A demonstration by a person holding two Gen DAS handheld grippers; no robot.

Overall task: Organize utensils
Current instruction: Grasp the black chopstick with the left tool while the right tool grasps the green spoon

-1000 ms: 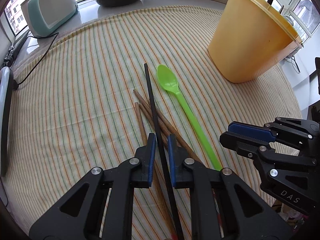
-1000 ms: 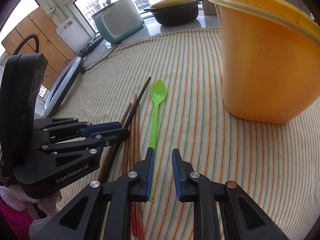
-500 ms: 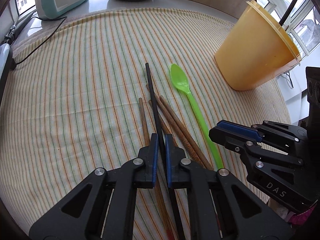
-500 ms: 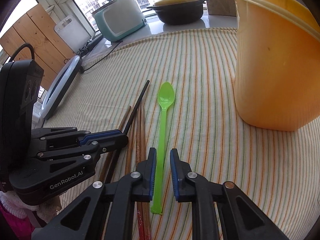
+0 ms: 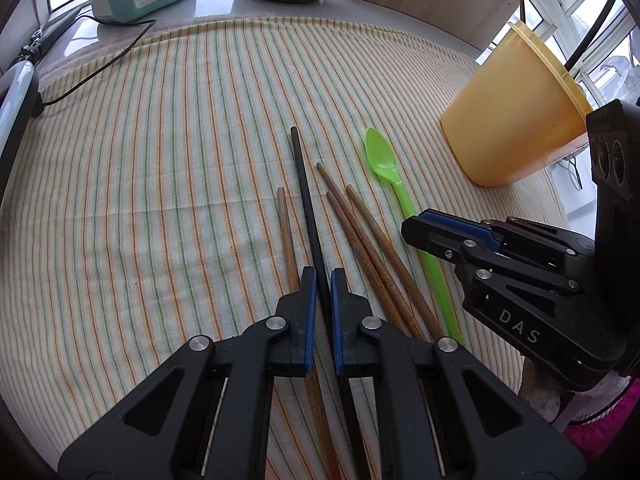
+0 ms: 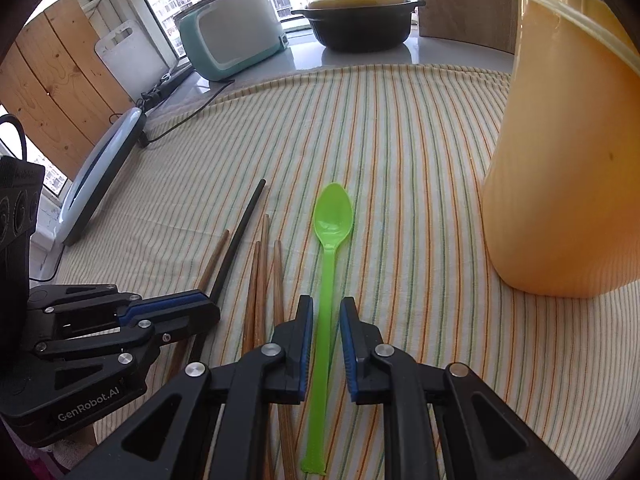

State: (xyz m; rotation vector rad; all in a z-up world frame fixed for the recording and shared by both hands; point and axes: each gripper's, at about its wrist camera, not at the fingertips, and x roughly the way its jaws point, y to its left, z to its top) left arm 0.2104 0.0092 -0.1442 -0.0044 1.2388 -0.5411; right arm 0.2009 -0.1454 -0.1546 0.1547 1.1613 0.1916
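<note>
My left gripper [image 5: 323, 276] is shut on a black chopstick [image 5: 302, 176], which points away across the striped cloth [image 5: 160, 160]. Several brown wooden chopsticks [image 5: 360, 232] lie beside it, one to its left and the others to its right. A green plastic spoon [image 6: 333, 216] lies flat, bowl towards the far side. Its handle runs between the jaws of my right gripper [image 6: 325, 308], which stand narrowly open with cloth showing on both sides of the handle. A tall orange container [image 6: 560, 160] stands to the right, with dark sticks [image 5: 588, 36] poking out of it.
Beyond the cloth's far edge stand a teal rice cooker [image 6: 228, 40] and a black pot with a yellow lid [image 6: 360, 20]. A ring light [image 6: 96, 176] and its cable [image 5: 100, 64] lie at the left edge. The two grippers sit close together, side by side.
My left jaws have closed onto the black chopstick. My right gripper has shifted left and forward, so the spoon handle now lies centred between its jaws instead of under the left finger.
</note>
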